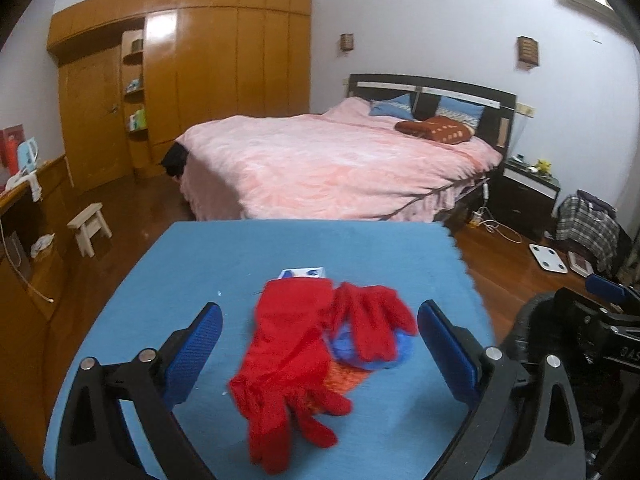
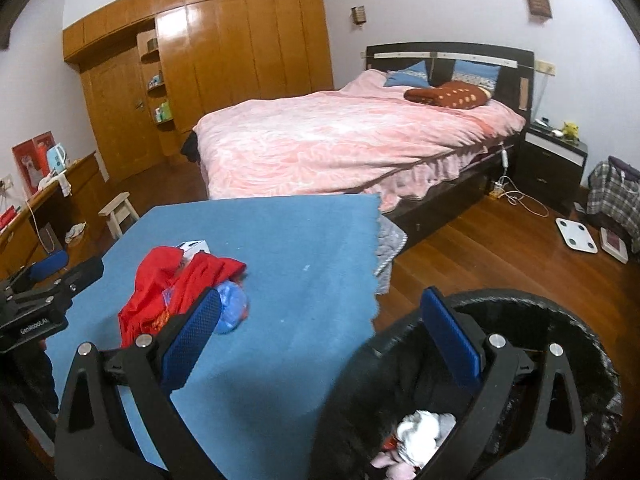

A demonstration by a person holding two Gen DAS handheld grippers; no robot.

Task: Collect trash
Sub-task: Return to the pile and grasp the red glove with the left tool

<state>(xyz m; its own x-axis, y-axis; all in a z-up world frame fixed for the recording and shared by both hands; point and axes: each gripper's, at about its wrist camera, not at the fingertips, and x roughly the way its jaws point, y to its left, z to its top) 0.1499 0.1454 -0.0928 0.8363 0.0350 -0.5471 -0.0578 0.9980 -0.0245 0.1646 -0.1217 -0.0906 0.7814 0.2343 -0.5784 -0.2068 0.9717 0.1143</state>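
A pair of red gloves lies on the blue-covered table, over a blue plastic wrapper and an orange patterned piece. A small white and blue box lies just behind them. My left gripper is open, its fingers on either side of the gloves, just above the table. My right gripper is open and empty, over the table's right edge and the black-lined trash bin, which holds white crumpled trash. The gloves, wrapper and box also show in the right wrist view.
A bed with a pink cover stands beyond the table. A wooden wardrobe fills the back left. A small stool stands left of the table. A scale, cables and a nightstand are on the right.
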